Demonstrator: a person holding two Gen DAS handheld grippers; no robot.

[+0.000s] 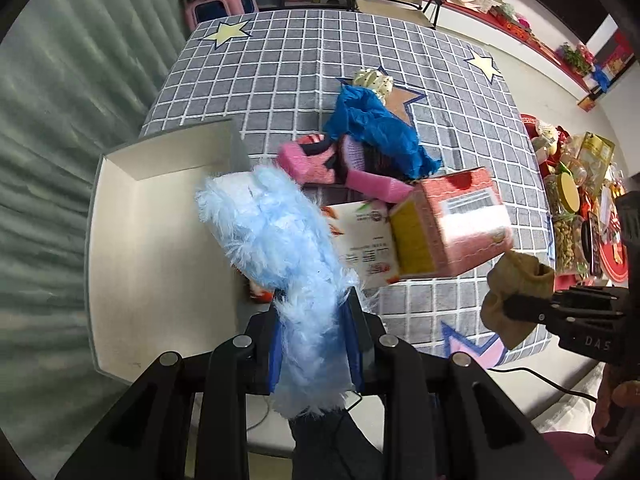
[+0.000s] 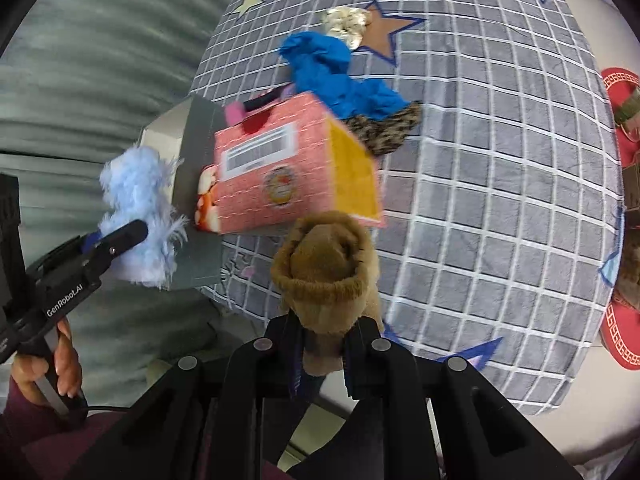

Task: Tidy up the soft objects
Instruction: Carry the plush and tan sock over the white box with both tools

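Note:
My left gripper (image 1: pixel 316 320) is shut on a fluffy light blue sock (image 1: pixel 276 236) and holds it over the right edge of the open white box (image 1: pixel 160 248). In the right wrist view the left gripper (image 2: pixel 132 236) and the blue sock (image 2: pixel 136 200) show at the left. My right gripper (image 2: pixel 324 344) is shut on a tan sock (image 2: pixel 328 260) above the table's near edge; it also shows in the left wrist view (image 1: pixel 516 280). A pile of soft things lies mid-table: blue cloth (image 1: pixel 376 128), pink socks (image 1: pixel 316 160), a cream scrunchie (image 1: pixel 372 80).
A pink and yellow carton (image 1: pixel 452 224) lies beside the white box, partly on a white printed pack (image 1: pixel 364 240). A leopard-print item (image 2: pixel 384 128) lies by the blue cloth (image 2: pixel 340 76). The table has a grey checked cloth (image 1: pixel 300 60). Clutter and snacks stand to the right (image 1: pixel 572 200).

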